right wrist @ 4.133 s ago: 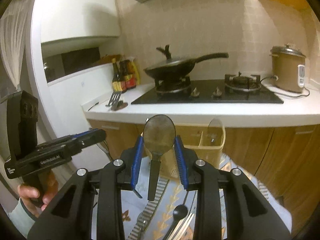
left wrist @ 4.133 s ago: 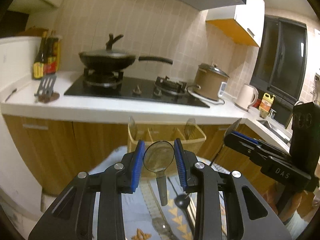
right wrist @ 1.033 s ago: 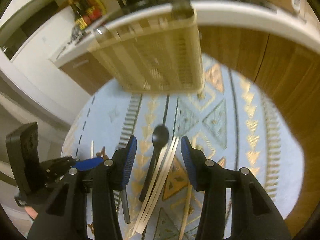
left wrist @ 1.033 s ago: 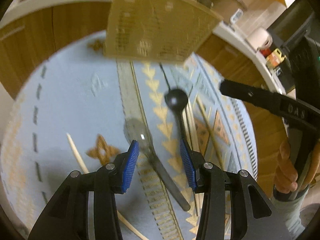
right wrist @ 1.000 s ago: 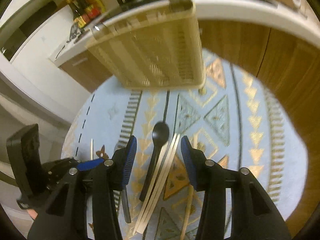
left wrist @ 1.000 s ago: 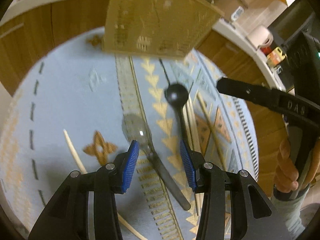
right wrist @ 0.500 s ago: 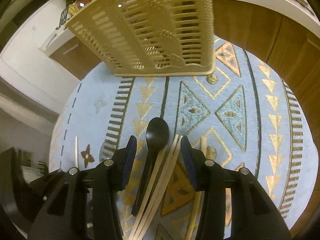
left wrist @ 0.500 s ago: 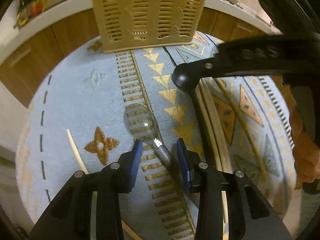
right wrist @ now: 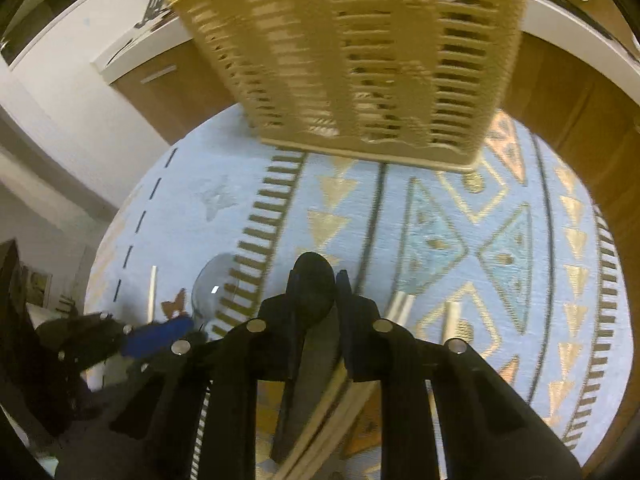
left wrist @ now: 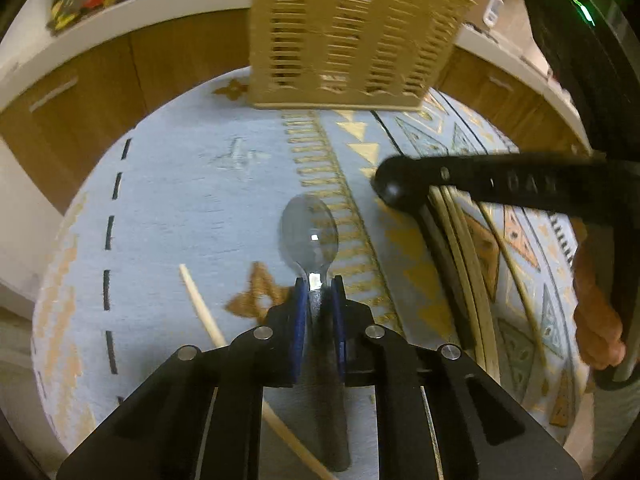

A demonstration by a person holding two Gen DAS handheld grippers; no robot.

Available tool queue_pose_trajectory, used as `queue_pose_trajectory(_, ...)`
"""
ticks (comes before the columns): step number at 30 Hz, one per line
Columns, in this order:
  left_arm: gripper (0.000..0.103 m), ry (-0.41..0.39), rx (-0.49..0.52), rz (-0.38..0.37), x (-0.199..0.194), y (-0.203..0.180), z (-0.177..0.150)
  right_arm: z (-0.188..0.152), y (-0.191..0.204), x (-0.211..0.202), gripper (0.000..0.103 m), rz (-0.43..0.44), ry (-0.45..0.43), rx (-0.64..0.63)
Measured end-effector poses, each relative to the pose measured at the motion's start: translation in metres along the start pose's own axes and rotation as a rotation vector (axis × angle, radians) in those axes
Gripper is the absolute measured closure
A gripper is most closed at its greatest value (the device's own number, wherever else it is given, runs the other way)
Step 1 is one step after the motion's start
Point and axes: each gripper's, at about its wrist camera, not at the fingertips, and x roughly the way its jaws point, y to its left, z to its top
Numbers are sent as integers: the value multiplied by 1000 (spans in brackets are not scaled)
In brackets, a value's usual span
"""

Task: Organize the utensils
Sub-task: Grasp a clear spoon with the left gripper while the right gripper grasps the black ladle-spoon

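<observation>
A metal spoon lies on the blue patterned rug, bowl pointing away. My left gripper is closing, and its blue pads press on the spoon's neck. A black spoon lies beside it to the right. My right gripper is closing too, and its pads hug the sides of that spoon's bowl. In the left wrist view a right gripper finger crosses above the black spoon. The left gripper's blue pad shows low left in the right wrist view, by the metal spoon.
A tan slatted utensil basket stands at the rug's far edge, before wooden cabinets. Several pale chopsticks lie right of the black spoon, and one chopstick lies left of the metal spoon. A person's hand holds the right gripper.
Both grippers came down toward the rug and their jaws narrowed. The left one now pinches the metal spoon's neck, the right one the black spoon's bowl.
</observation>
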Motion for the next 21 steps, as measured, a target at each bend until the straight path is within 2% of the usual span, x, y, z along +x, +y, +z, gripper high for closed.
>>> queue_pose_trajectory(5, 92, 9, -60, -54, -1, 19, 9, 0, 0, 9, 87, -26, 14, 11)
queue_pose_trajectory(8, 92, 27, -69, -84, 1, 25, 11, -1, -7, 11, 86, 2, 40, 37)
queue_pose_trajectory(10, 90, 47, -79, -108, 1, 29, 14, -2, -12, 10, 82, 21, 53, 60)
queue_pose_trajectory(12, 87, 64, -66, -125, 1, 28, 14, -4, -16, 7, 68, 35, 52, 67)
queue_pose_trajectory(14, 87, 75, -48, -119, 2, 28, 14, -4, -16, 4, 58, 24, 45, 67)
queue_pose_trajectory(17, 86, 92, -23, -93, 7, 21, 20, -4, -15, 2, 58, 18, 55, 62)
queue_pose_trajectory(19, 80, 109, 11, -70, 8, 13, 22, -4, -13, 3, 58, 15, 70, 68)
queue_pose_trajectory(21, 78, 116, 52, -31, 11, 3, 23, -4, -9, 5, 58, -1, 78, 61)
